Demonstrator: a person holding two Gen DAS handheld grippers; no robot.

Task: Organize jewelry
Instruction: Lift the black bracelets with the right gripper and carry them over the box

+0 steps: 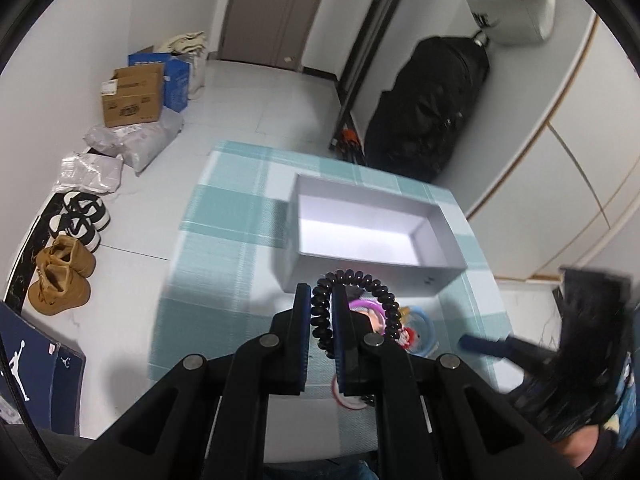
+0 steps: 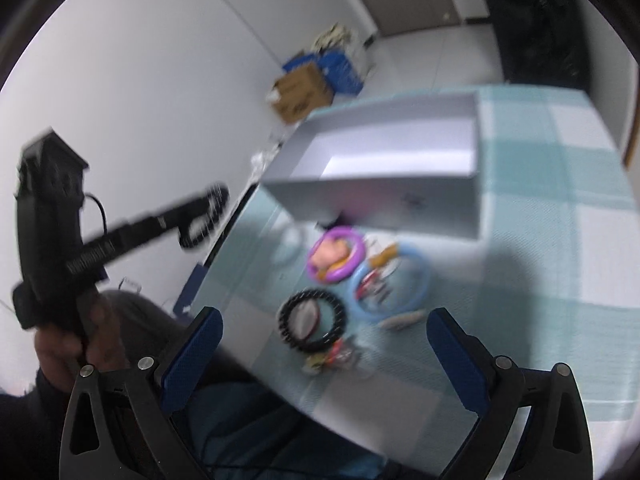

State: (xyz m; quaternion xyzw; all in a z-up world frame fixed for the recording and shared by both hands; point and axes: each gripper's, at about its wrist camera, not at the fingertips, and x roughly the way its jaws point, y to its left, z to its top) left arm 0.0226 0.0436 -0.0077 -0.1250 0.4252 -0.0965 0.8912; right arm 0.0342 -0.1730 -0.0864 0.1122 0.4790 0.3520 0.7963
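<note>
I am looking through two cameras, one on each pair of tongs. My left gripper [image 1: 321, 300] is squeezing shut on a black coil bracelet [image 1: 352, 308]. The two blue pads are pinching one side of the curly ring, and the rest of the loop is sticking out past the tips. The ring is hanging up in the air above the table, just in front of the grey box [image 1: 372, 228]. In the right view, the left gripper [image 2: 208, 208] is showing at the left side with the black ring at its tip, and a hand [image 2: 76, 344] is holding its handle.

My right gripper [image 2: 324, 356] is standing wide open with nothing between its blue pads. It is pointing down at the pile of jewelry.

The grey box [image 2: 380, 200] is sitting open on the blue and white checked tablecloth [image 2: 540, 240]. Just in front of it are lying a purple ring [image 2: 336, 256], a light blue ring [image 2: 390, 284] and another black coil ring [image 2: 312, 322]. Some small red and gold bits are lying beside them, but they are too blurry for me to tell what they are.
</note>
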